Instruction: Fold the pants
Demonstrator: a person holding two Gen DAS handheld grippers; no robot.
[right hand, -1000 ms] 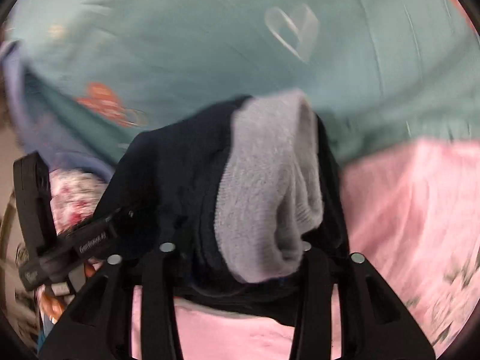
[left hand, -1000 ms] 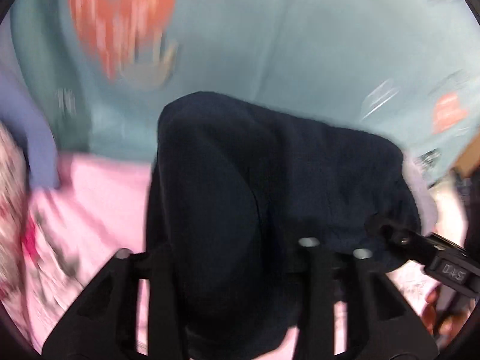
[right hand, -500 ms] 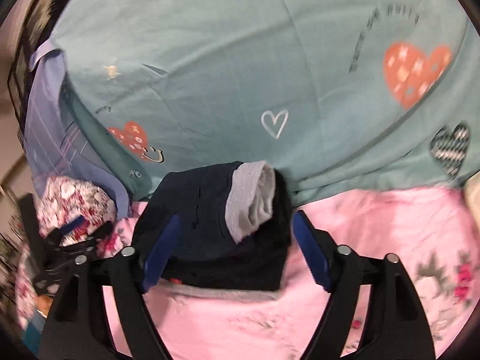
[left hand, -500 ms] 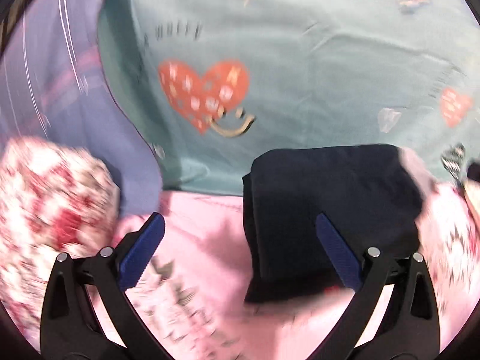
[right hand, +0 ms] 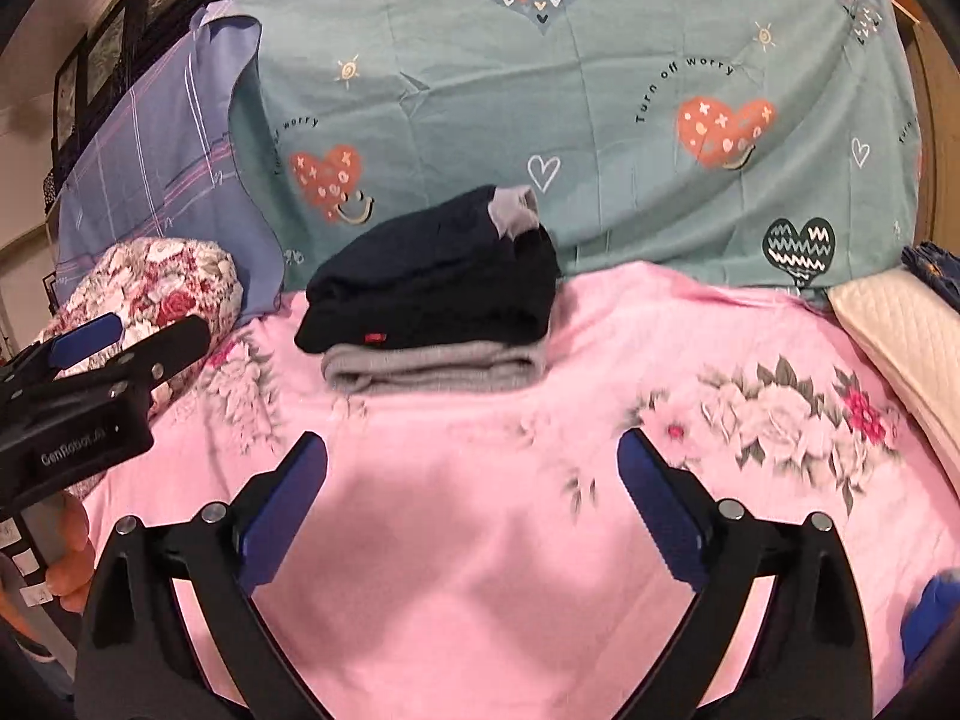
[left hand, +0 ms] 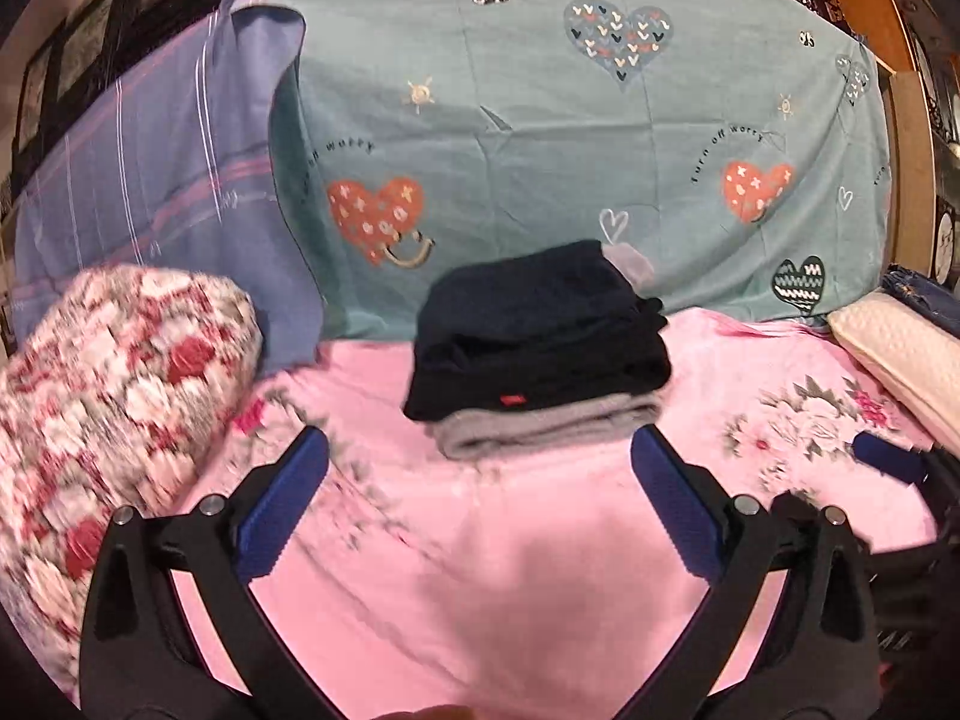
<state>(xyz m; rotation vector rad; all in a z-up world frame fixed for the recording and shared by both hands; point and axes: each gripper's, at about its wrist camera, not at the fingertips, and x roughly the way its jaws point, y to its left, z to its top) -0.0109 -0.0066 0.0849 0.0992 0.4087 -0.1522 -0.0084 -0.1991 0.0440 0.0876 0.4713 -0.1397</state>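
Folded pants [left hand: 540,330] [right hand: 432,294] — both tools apparently empty

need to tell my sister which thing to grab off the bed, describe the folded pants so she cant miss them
Start at the pink floral sheet on the bed, then look toward its far edge where the teal heart-print cover rises behind it. The folded pants lie there as a compact stack. It is the only plain navy thing around, with a grey lining showing underneath and a tiny red tag on the front edge.

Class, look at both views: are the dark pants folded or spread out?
Folded. The pants lie as a compact stacked bundle on the pink sheet, grey lining showing along the bottom edge; both grippers are open and clear of them.
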